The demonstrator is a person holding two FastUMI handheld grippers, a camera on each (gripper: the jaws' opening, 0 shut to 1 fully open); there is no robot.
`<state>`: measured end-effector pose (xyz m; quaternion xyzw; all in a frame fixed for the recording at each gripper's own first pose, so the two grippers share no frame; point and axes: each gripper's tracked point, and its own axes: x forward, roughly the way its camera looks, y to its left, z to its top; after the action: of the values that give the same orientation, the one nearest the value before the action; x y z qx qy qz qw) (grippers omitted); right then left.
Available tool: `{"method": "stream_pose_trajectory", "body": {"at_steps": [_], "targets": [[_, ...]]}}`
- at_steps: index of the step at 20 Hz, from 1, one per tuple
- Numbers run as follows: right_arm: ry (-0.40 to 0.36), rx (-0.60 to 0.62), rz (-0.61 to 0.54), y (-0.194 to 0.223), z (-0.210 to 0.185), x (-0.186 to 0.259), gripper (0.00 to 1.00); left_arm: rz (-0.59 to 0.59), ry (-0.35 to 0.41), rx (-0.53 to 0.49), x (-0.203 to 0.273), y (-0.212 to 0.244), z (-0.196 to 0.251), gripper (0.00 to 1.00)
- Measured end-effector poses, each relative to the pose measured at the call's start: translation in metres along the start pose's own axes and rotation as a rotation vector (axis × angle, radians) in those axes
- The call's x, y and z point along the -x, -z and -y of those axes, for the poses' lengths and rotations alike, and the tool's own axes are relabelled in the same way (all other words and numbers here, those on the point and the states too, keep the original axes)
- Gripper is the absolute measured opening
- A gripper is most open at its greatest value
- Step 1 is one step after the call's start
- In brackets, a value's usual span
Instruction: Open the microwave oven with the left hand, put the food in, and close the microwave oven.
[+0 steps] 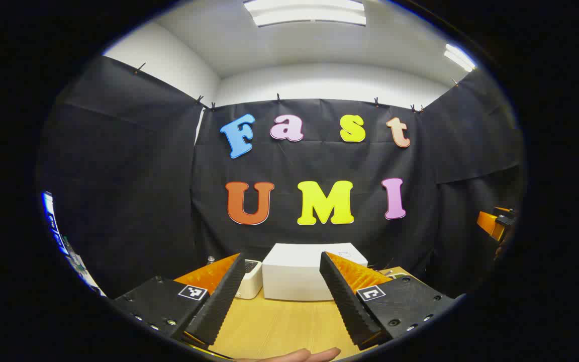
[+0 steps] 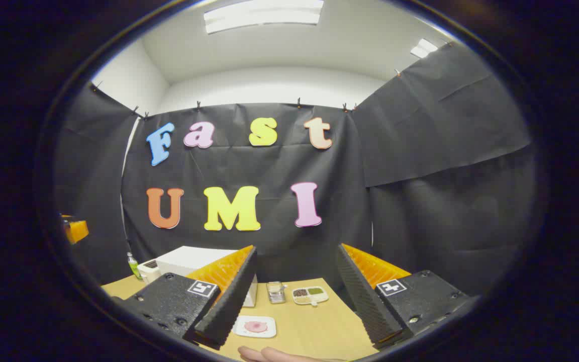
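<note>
Both tongs, left tongs (image 1: 281, 294) and right tongs (image 2: 295, 294), gape wide, empty, held above the bench (image 1: 279, 327), likely staged pre-approach. White microwave (image 1: 307, 274) sits shut dead ahead of left; food plate (image 2: 255, 327) lies near right.

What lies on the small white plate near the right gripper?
In the right gripper view, the white plate rests on the wooden table and carries a round pink food item. The right gripper's finger covers the plate's left corner.

On my worktop (image 2: 314, 327) I see a green bottle (image 2: 132, 266), a divided dish (image 2: 310, 295) and a small tin (image 2: 276, 292).
</note>
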<state>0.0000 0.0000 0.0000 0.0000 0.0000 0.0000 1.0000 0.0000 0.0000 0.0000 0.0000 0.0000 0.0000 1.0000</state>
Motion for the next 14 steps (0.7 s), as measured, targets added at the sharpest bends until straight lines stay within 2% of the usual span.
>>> {"method": "stream_pose_trajectory", "body": {"at_steps": [7,14], "targets": [[0.033,0.004,0.008,-0.016,0.011,0.005,1.00,-0.004,-0.022,0.015,0.003,-0.004,-0.018,0.92],[0.026,0.008,0.007,-0.016,0.017,0.006,1.00,-0.011,0.010,-0.019,0.007,0.002,-0.005,0.92]]}}
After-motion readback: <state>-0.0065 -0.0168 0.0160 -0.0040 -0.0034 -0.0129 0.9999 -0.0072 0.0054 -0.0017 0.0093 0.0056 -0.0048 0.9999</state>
